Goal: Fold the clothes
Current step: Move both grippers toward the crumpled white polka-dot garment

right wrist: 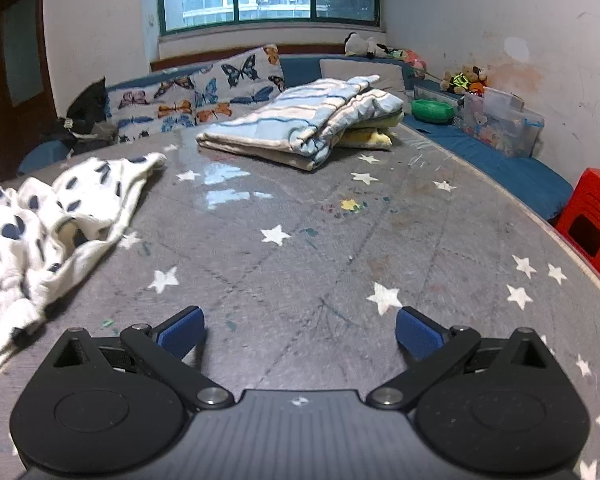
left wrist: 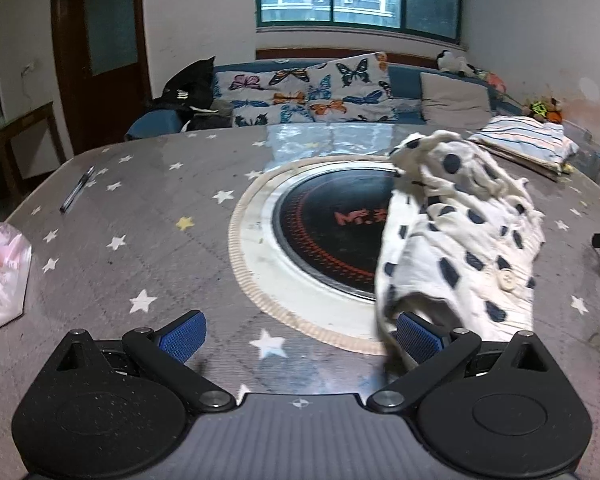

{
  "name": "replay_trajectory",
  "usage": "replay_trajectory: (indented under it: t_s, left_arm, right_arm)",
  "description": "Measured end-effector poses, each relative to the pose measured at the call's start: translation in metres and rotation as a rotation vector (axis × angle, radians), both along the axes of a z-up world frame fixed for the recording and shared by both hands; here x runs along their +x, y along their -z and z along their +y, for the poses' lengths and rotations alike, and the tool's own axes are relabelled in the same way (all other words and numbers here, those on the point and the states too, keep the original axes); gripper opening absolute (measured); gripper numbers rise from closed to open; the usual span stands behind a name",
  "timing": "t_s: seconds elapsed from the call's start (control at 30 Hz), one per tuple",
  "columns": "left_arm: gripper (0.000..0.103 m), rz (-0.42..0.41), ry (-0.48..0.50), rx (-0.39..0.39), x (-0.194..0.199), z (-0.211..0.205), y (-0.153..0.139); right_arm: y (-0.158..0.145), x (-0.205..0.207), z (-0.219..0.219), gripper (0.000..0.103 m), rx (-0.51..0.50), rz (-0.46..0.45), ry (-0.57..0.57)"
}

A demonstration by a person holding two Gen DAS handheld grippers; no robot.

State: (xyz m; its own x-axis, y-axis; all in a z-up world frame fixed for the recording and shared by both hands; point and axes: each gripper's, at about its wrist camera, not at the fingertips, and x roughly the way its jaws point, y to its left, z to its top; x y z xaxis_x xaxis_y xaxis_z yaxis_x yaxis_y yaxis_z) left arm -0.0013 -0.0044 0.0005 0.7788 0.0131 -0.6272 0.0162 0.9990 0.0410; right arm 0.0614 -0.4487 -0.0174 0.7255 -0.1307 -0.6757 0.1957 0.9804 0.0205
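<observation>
A crumpled white garment with dark blue spots (left wrist: 464, 236) lies on the grey star-patterned table, partly over a round black hob. In the right wrist view the same spotted garment (right wrist: 48, 220) lies bunched at the left. My left gripper (left wrist: 300, 336) is open, low over the table, its right finger at the garment's near edge. My right gripper (right wrist: 298, 332) is open over bare table, with the garment off to its left. A folded blue-striped pile (right wrist: 304, 124) rests at the far side of the table.
The round hob (left wrist: 332, 236) is set in the table (right wrist: 340, 248) centre. A pen (left wrist: 76, 190) and a pink-white plastic bag (left wrist: 2, 276) lie at the left. A sofa with butterfly cushions (left wrist: 308, 92) runs behind. A red stool (right wrist: 592, 220) stands right of the table.
</observation>
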Motion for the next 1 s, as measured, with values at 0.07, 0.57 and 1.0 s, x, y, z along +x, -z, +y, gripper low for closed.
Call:
replay_trajectory:
  t_s: [0.07, 0.57, 1.0]
  left_arm:
    - [0.103, 0.003, 0.011, -0.005, -0.001, -0.004, 0.000]
    - [0.103, 0.031, 0.069, -0.027, -0.005, -0.029, 0.002]
    - [0.103, 0.030, 0.054, -0.041, -0.011, -0.034, 0.001]
  right_arm:
    - [-0.004, -0.003, 0.004, 0.103, -0.009, -0.039, -0.016]
    - [-0.020, -0.055, 0.045, 0.103, 0.008, -0.120, -0.098]
    - [-0.024, -0.087, 0.089, 0.103, -0.002, -0.137, -0.186]
